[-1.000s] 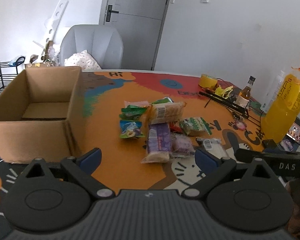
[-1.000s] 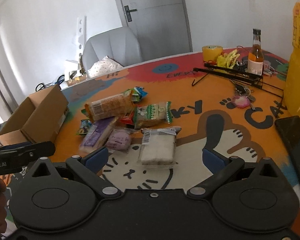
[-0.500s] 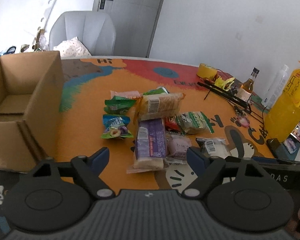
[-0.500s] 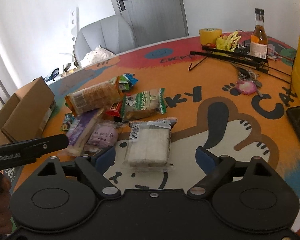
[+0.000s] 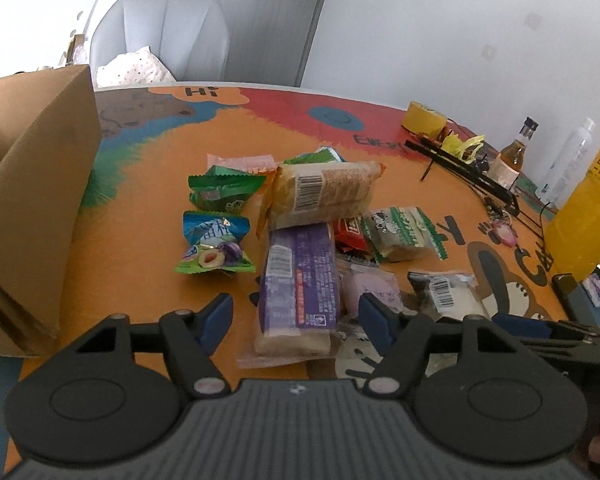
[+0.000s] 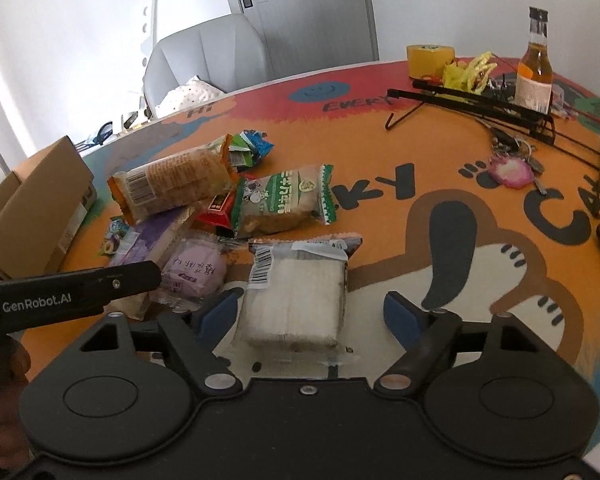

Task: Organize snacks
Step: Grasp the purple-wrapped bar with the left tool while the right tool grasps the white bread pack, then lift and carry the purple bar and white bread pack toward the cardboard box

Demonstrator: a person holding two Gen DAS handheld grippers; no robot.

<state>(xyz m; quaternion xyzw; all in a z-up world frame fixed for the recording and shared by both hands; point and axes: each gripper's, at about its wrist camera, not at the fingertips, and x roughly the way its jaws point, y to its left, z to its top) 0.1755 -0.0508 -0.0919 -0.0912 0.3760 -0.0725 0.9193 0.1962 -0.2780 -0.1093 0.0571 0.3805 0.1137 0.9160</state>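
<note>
Both our grippers have dropped toward the snack pile, and their jaws are closing, so we judge two pickups are starting. Nearest, the right gripper (image 6: 310, 314) straddles the white cake (image 6: 296, 300), its jaws apart and not yet pressing. The left gripper (image 5: 296, 318) likewise brackets the near end of the purple bar (image 5: 298, 280), not yet touching. Farther out on the counter (image 5: 148, 236) lie the other snacks; the box (image 5: 32, 200) waits at far left.
</note>
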